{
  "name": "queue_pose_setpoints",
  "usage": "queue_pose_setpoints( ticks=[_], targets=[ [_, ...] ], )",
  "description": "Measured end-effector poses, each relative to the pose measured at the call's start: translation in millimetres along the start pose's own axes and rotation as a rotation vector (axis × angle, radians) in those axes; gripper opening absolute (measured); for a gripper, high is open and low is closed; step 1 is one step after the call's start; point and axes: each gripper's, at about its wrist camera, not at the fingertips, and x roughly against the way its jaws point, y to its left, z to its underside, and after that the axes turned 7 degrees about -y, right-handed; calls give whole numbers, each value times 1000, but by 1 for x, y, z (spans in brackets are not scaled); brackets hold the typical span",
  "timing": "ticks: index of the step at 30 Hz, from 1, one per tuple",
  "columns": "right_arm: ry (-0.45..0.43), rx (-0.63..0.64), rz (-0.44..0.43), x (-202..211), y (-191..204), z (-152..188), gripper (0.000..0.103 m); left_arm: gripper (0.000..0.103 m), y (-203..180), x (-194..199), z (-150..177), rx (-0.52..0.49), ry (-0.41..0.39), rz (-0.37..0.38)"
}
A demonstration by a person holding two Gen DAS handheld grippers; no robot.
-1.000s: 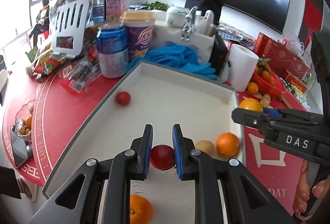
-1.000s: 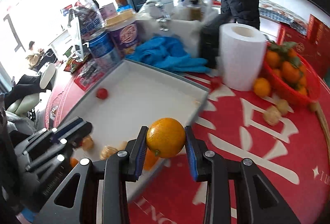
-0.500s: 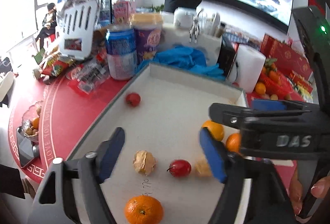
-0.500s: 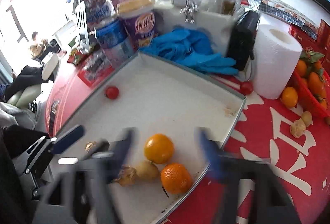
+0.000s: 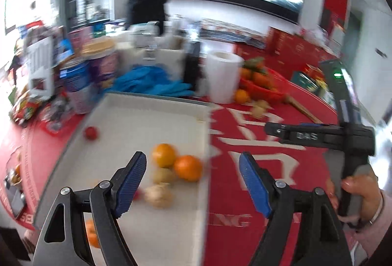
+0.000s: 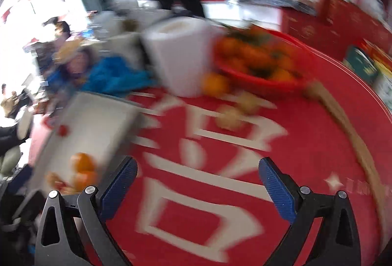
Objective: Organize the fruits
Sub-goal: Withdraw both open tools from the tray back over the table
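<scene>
The left hand-held gripper (image 5: 192, 181) hangs over the near end of the white tray (image 5: 156, 116), its jaws opening with nothing pinched between them. Just beyond its fingers lie two oranges (image 5: 188, 168) touching each other, with a pale husked fruit (image 5: 158, 195) and a small yellowish one beside them. The right hand-held gripper (image 6: 198, 182) is also opening and bare, over the red counter (image 6: 306, 143). Farther off, two husked fruits (image 6: 230, 117) and a loose orange (image 6: 215, 84) sit near a red basket (image 6: 269, 82) of oranges. The oranges look firm, light and apt to roll, so a pinch across the widest part suits them. The papery husks seem fragile and call for gentler pressure.
</scene>
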Motion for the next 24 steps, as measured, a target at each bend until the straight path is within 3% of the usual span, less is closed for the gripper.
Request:
queue_pose_setpoints(
  ticks=[6,9,15,19,24],
  targets=[
    [24,-89,160,2,-77,8,100,84,-73,-28,13,-121,92,41],
    [21,-142,218,6,-110,7,100,84,-93,-51,21,-121,156,42],
    [-20,-278,306,8,-165,-16,100,84,-105,-88,26,-64,246,17],
    [-39,-364,341,-8,-192,-39,100,84,-101,-96,25,-47,251,2],
    [-73,-371,398,-36,-203,-73,100,84,-91,-102,27,-25,256,-31]
  ],
)
